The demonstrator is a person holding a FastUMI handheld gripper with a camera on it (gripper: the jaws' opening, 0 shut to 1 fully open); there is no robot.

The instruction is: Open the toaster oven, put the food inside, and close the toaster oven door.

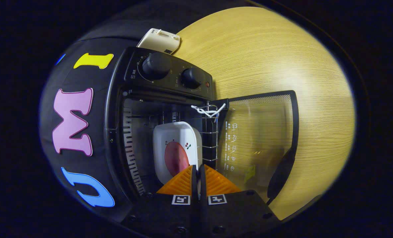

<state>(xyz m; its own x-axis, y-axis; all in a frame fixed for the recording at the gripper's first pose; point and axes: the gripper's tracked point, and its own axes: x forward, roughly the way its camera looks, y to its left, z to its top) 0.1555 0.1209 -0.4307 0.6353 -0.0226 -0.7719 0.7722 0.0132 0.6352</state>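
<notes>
The gripper (199, 172) has its jaws pressed nearly together on the near rim of the one white dish (176, 148), which carries a single reddish piece of food (176, 158) and sits straight ahead inside the toaster oven (143, 132), its long axis running away from the jaws into the cavity. Beyond it lies one wire rack (211, 132); the one glass door (259, 138) hangs open beside the jaws over the wooden worktop (282, 59), with two knobs (156, 64) past the cavity and a cream device (158, 39) behind the oven.
</notes>
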